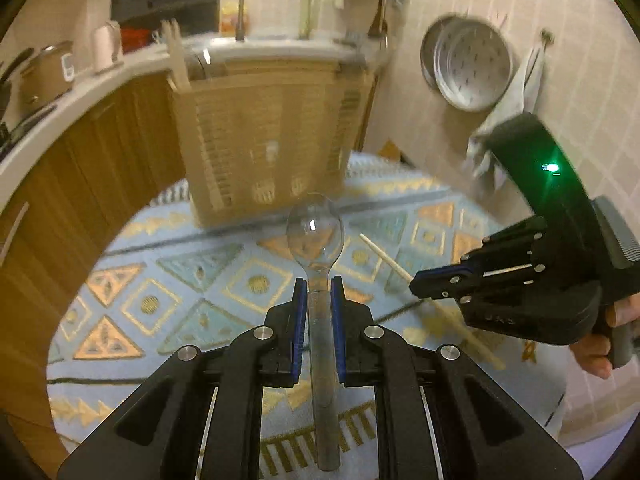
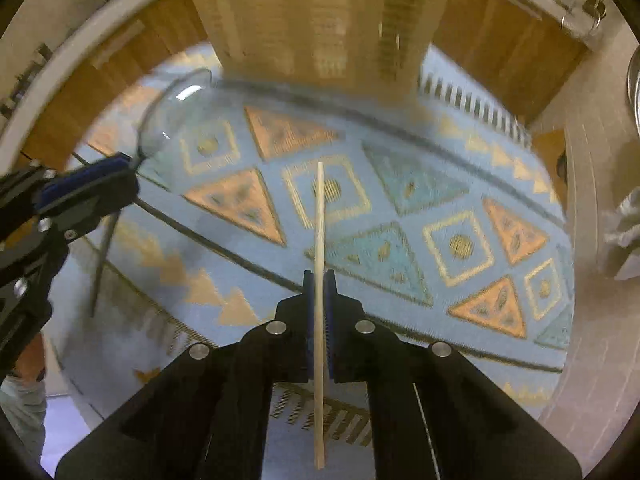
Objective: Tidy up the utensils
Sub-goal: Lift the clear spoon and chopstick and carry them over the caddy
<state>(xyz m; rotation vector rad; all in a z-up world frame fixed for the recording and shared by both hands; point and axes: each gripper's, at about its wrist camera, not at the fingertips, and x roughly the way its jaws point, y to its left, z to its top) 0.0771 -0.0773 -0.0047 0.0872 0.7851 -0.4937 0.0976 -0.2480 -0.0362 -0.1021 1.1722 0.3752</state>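
Observation:
My left gripper (image 1: 319, 282) is shut on the handle of a clear plastic spoon (image 1: 316, 228), bowl pointing forward, held above the patterned tablecloth. It also shows at the left of the right wrist view (image 2: 120, 164) with the spoon bowl (image 2: 172, 108). My right gripper (image 2: 319, 276) is shut on a wooden chopstick (image 2: 319, 216) that points ahead; it shows at the right of the left wrist view (image 1: 416, 282) with the chopstick (image 1: 384, 256). A beige slotted utensil holder (image 1: 260, 136) stands ahead on the table, with light utensils (image 1: 178, 56) sticking out at its left corner. It also shows in the right wrist view (image 2: 316, 20).
The round table carries a blue cloth with triangles and diamonds (image 1: 160, 272). Behind are wooden cabinets (image 1: 80, 168), a white counter with a pot (image 1: 44, 72) and a tap (image 1: 236, 4). A metal pan (image 1: 468, 64) and a towel (image 1: 516, 100) hang on the tiled wall at right.

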